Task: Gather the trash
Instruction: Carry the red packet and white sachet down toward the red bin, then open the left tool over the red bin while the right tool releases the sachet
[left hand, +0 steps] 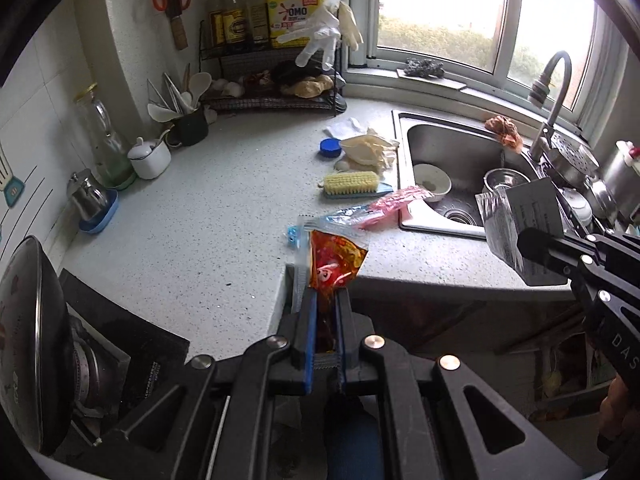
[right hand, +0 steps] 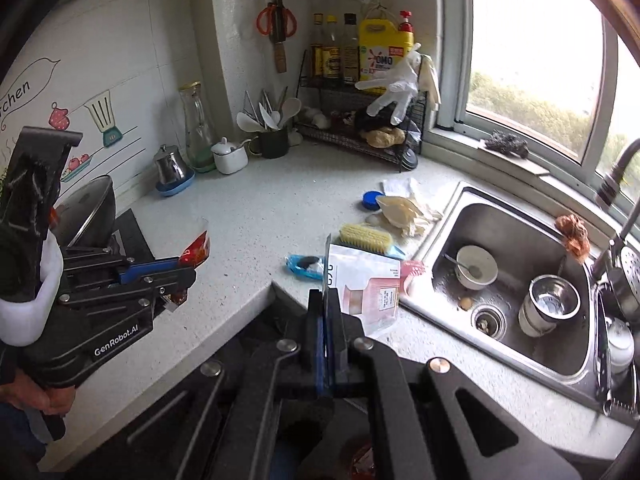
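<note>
My left gripper (left hand: 325,296) is shut on a red-orange snack wrapper (left hand: 336,264), held above the counter's front corner; it also shows in the right wrist view (right hand: 197,249). My right gripper (right hand: 326,300) is shut on a clear plastic package with a dark card (left hand: 520,224), which looks pink and white in its own view (right hand: 366,284). A blue wrapper (right hand: 305,266) and a pink wrapper (left hand: 394,202) lie on the speckled counter (left hand: 224,200) near the sink's left edge.
A steel sink (left hand: 464,160) holds a bowl (right hand: 476,266) and a metal cup (right hand: 550,306). A scrub brush (left hand: 352,184), blue lid (left hand: 331,148) and rubber gloves (left hand: 370,152) lie by it. A rack of bottles (left hand: 256,20), utensil cup, jars and a wok lid (left hand: 28,340) line the wall.
</note>
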A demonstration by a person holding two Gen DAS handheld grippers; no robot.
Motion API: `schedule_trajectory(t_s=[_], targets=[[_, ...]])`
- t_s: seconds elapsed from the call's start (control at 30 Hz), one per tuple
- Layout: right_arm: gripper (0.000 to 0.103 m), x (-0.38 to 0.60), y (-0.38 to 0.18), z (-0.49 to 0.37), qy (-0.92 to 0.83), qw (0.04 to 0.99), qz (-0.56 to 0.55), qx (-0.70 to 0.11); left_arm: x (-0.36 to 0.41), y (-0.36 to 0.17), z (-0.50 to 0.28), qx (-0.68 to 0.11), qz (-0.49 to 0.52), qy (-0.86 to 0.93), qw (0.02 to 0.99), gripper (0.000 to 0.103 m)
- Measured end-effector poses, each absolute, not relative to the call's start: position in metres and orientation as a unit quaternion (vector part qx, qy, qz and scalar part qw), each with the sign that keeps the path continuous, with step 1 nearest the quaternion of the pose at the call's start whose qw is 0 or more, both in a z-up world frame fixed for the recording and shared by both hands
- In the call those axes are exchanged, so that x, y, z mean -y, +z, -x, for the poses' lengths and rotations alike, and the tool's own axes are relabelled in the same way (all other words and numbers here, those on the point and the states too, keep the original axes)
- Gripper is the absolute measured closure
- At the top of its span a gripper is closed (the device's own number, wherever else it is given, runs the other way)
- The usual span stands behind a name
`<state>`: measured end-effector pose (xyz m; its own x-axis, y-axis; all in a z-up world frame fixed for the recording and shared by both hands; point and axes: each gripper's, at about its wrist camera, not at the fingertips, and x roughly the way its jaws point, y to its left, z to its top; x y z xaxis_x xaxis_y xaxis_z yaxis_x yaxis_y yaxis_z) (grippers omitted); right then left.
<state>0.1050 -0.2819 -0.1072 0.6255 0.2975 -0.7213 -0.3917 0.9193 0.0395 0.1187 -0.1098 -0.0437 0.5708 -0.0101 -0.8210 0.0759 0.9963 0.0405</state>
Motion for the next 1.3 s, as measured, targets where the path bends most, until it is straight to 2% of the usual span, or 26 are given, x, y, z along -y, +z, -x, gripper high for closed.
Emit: schedule_trajectory(t_s=[0.37, 0.63, 0.93, 1.1, 1.3], targets=[[0.102, 0.38, -0.168, -0.06, 0.055, 0.881, -0.032, -0.469, 0.228, -0.115, -0.112, -0.515, -0.121, -0.147, 0.836, 0.096], [0.102, 0.441, -0.242, -0.031, -0.021, 0.844, -0.105, -0.525, 0.308, -0.198, -0.095, -0.551, -0.164, -0.239, 0.783, 0.096], [0.102, 0.492, -0.362, -0.022, -0.075, 0.808, -0.145, -0.566, 0.37, -0.35, -0.095, -0.598, -0.194, -0.292, 0.72, 0.095], [0.102, 0.519, -0.44, -0.017, -0.106, 0.787, -0.175, -0.582, 0.399, -0.439, -0.096, -0.599, -0.222, -0.31, 0.704, 0.095], [0.102, 0.543, -0.514, -0.01, -0.126, 0.771, -0.207, -0.589, 0.424, -0.524, -0.103, -0.628, -0.208, -0.328, 0.674, 0.095]])
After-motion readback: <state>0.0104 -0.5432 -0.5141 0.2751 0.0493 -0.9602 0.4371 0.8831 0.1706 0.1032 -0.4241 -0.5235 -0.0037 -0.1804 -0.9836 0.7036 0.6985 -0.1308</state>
